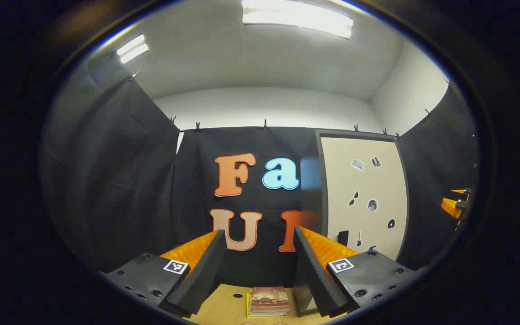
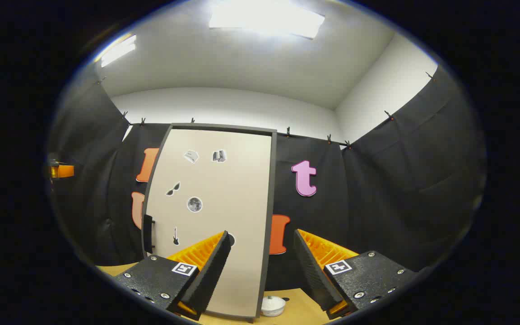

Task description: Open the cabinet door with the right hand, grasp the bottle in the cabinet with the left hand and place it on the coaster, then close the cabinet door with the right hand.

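A tall cabinet [image 2: 210, 216] stands on the wooden table, its beige door shut and hiding the inside. Small stickers dot the door, and a dark handle [image 2: 148, 234] sits on its left edge. In the left gripper view the same cabinet [image 1: 364, 198] stands to the right, with its handle [image 1: 343, 238] low on the door. A small white round coaster [image 2: 272, 306] lies on the table at the cabinet's right foot. My right gripper [image 2: 261, 233] is open in front of the door, apart from it. My left gripper [image 1: 258, 231] is open too, holding nothing.
A small stack of books [image 1: 269, 301] lies on the wooden table [image 1: 224, 307] below my left fingers. Black cloth walls close the booth on all sides. The other gripper shows far off at the edge of each view [image 1: 456, 205] [image 2: 61, 170].
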`<act>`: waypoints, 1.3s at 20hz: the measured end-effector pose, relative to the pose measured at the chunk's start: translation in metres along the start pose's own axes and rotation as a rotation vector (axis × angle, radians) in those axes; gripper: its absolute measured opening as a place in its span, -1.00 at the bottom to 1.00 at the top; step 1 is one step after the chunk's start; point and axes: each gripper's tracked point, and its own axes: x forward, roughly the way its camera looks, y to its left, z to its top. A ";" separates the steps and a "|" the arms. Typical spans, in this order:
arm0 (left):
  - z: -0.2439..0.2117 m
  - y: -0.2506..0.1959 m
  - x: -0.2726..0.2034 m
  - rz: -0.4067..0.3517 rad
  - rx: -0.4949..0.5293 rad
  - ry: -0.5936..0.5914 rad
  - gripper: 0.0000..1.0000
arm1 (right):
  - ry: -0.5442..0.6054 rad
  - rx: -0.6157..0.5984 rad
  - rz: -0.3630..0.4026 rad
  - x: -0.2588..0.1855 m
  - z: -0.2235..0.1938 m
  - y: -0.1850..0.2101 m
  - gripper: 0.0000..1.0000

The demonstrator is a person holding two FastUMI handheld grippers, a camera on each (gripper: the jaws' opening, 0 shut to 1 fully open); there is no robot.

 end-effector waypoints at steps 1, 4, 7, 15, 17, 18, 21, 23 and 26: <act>0.002 0.006 0.001 0.008 0.003 0.000 0.89 | 0.004 -0.002 0.021 0.000 0.002 0.009 0.80; 0.008 0.012 0.003 0.021 0.020 -0.016 0.94 | 0.002 0.010 0.065 -0.003 0.005 0.034 0.75; 0.008 0.008 0.006 0.010 0.024 -0.020 0.94 | 0.004 0.024 0.099 -0.001 0.008 0.050 0.75; -0.003 0.004 0.015 -0.009 0.051 -0.012 0.94 | 0.031 0.033 0.161 0.014 -0.005 0.087 0.80; -0.005 0.006 0.017 -0.002 0.052 -0.016 0.94 | 0.042 0.043 0.187 0.018 -0.009 0.098 0.86; -0.006 0.007 0.017 0.000 0.051 -0.015 0.89 | 0.046 0.050 0.198 0.019 -0.011 0.104 0.87; -0.007 0.012 0.016 0.008 0.063 -0.011 0.94 | 0.055 0.059 0.215 0.026 -0.016 0.117 0.88; -0.008 0.017 0.015 0.015 0.063 -0.012 0.94 | 0.061 0.065 0.228 0.029 -0.019 0.127 0.93; -0.009 0.027 0.014 0.030 0.063 -0.016 0.94 | 0.079 0.074 0.253 0.036 -0.028 0.145 0.88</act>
